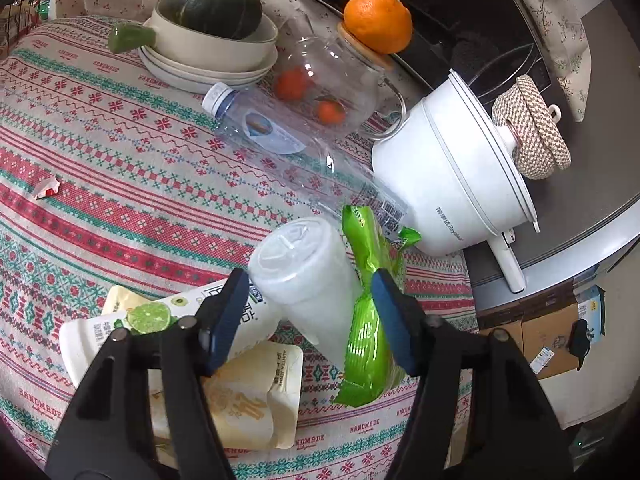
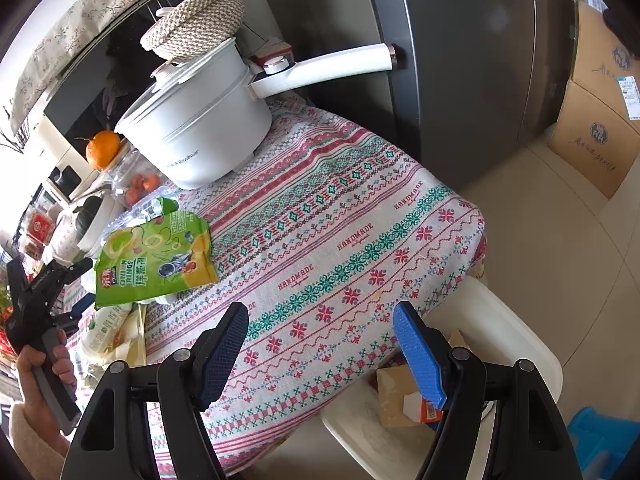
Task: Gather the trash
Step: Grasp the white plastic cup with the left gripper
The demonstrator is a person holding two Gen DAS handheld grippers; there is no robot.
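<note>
My left gripper has its jaws around a lidded white plastic cup and a green snack bag, which also shows in the right wrist view. The jaws look close on both, but I cannot tell if they grip. A lime drink pouch, a yellow pouch, a clear bottle and a torn scrap lie on the tablecloth. My right gripper is open and empty over the table's corner, above a white bin holding a brown box.
A white electric pot stands beside the trash. A glass jar with an orange on top, and a bowl with a squash, stand behind. Cardboard boxes and a fridge flank the table.
</note>
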